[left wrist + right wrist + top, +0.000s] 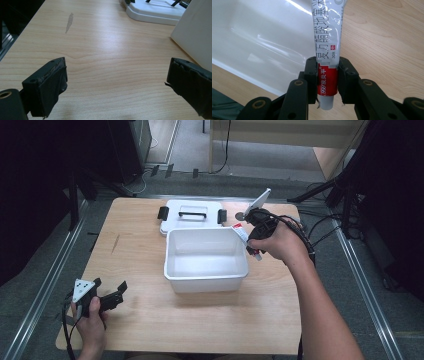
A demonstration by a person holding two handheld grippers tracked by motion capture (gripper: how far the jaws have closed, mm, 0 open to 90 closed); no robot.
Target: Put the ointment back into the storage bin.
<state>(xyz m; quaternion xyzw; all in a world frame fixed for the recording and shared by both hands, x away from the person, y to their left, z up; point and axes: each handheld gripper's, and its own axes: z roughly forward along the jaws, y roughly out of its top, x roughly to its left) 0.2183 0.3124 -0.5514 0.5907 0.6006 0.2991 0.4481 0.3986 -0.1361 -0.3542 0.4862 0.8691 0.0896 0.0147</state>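
White bin: an open plastic bin (206,260) sits mid-table, its lid (192,216) lying flat just beyond the far wall, black handle up.
Tube: your right gripper (253,231) has its jaws clamped on a red-and-white ointment tube (246,240), held at the bin's right rim, near the far corner.
Left gripper: your left gripper (111,291) rests at the near left of the table (150,320), jaws wide apart, nothing between them.
Step in hand: by the look of it, you are carrying the tube over the rim to drop it in the bin.
Doing it well: bring the whole tube past the wall before you let go; the long free end seems to hang over the rim line, and an early release could leave it tipping onto the table. Lower it toward the floor of the bin, then part the jaws fully so the cap end slides free.
Grip detail: the right gripper view shows the pads (311,75) pinching the red band just above the tube's (327,50) cap, the crimped end pointing away over the glossy bin (262,37) interior. The high view blurs all of that.
Layout detail: the high view gives the lid, the bin's full outline and both hands at once.
Left-side detail: the left gripper view shows bare wood, a grey scuff (69,22), and the bin's wall (195,35) at right.
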